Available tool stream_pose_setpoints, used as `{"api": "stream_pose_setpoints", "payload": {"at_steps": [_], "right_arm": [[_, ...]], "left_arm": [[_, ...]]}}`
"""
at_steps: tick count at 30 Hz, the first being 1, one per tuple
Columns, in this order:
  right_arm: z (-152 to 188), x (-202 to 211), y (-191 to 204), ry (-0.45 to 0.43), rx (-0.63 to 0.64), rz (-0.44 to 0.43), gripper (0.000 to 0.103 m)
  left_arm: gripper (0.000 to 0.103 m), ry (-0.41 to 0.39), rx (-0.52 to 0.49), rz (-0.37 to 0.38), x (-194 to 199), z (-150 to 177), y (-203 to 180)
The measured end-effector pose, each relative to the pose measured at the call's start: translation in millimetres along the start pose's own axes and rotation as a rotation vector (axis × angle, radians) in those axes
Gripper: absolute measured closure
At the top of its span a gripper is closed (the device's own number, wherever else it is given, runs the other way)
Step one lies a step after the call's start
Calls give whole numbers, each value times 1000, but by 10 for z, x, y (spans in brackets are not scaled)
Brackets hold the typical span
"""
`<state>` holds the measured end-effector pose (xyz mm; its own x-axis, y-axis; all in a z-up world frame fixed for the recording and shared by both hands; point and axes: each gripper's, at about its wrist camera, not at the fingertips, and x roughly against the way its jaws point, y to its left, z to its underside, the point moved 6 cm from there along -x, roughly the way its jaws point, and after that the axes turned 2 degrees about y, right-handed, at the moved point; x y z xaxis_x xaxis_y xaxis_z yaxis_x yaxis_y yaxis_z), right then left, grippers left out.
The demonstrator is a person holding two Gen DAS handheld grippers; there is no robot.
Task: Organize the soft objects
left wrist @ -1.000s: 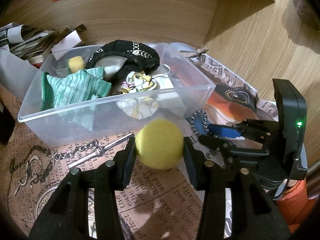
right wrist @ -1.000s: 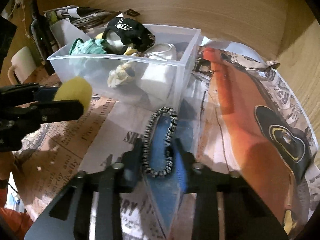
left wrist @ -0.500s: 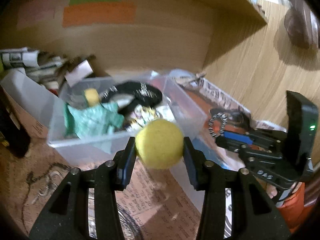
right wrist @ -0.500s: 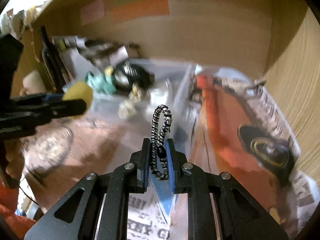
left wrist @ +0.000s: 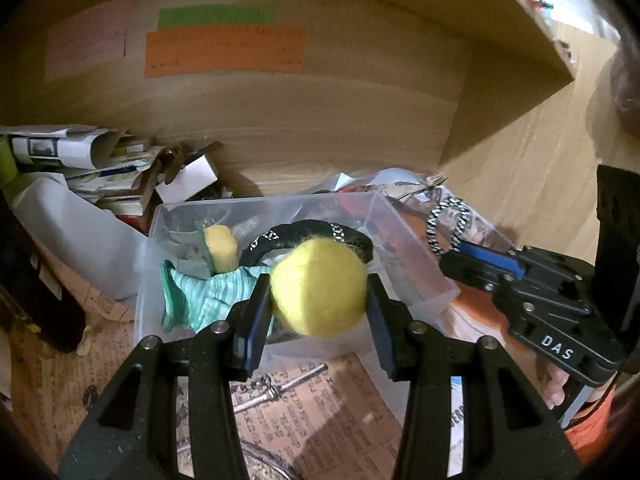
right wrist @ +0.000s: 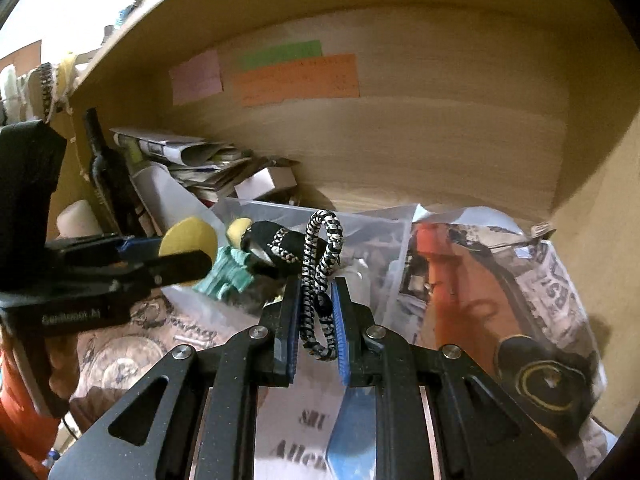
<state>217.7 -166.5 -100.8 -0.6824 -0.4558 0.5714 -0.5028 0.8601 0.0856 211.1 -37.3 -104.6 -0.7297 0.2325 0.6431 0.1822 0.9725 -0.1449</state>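
Observation:
My left gripper [left wrist: 319,298] is shut on a yellow foam ball [left wrist: 319,287] and holds it in the air just in front of a clear plastic bin [left wrist: 416,268]. The bin holds a green striped cloth [left wrist: 208,292], a black band [left wrist: 316,230] and a second yellow ball [left wrist: 220,242]. My right gripper [right wrist: 316,312] is shut on a black-and-white braided loop [right wrist: 320,276], raised to the right of the bin. The loop also shows in the left wrist view [left wrist: 448,222], and the ball in the right wrist view [right wrist: 188,238].
The bin stands in a wooden shelf niche lined with printed paper [left wrist: 320,400]. A pile of papers and a small box [left wrist: 188,178] lie behind it on the left. A dark bottle [right wrist: 108,172] stands far left. Coloured notes [left wrist: 224,52] hang on the back wall.
Both grippers have risen from the shelf floor with their loads. The right gripper closed on the braided loop and lifted it off the paper. The ball stays gripped.

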Motion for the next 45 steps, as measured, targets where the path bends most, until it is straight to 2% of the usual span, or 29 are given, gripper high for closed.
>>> {"api": "stream_pose_setpoints", "payload": {"at_steps": [9,14,16,20,24,31,38,43,45], "right_arm": [[52,-414,-84,87,8,27,89],[116,-492,-85,122,16,21,85],[129,-502,-79,128,19,20,75],[130,-482,-55,125,42,37,68],[110,-415,-49,112,41,34,62],[-39,-79,25,22,46,35,61],[-249,458,196,-120,53,19,60],[-333,785,306,-216,53,15,41],[-355,898,353,-246,46,6,36]], "left_arm": [[58,60,-10,-34,-426,12,63],[57,91,-22,-41,-545,61,66],[54,98,-24,-44,-565,72,71],[41,95,-21,-43,-556,85,78],[35,71,-20,-44,-448,87,78],[35,-15,3,-20,-50,7,76],[35,-176,-29,-52,566,-122,8],[27,-279,-44,-73,970,-175,-34],[23,-312,-47,-81,1111,-176,-44]]}}
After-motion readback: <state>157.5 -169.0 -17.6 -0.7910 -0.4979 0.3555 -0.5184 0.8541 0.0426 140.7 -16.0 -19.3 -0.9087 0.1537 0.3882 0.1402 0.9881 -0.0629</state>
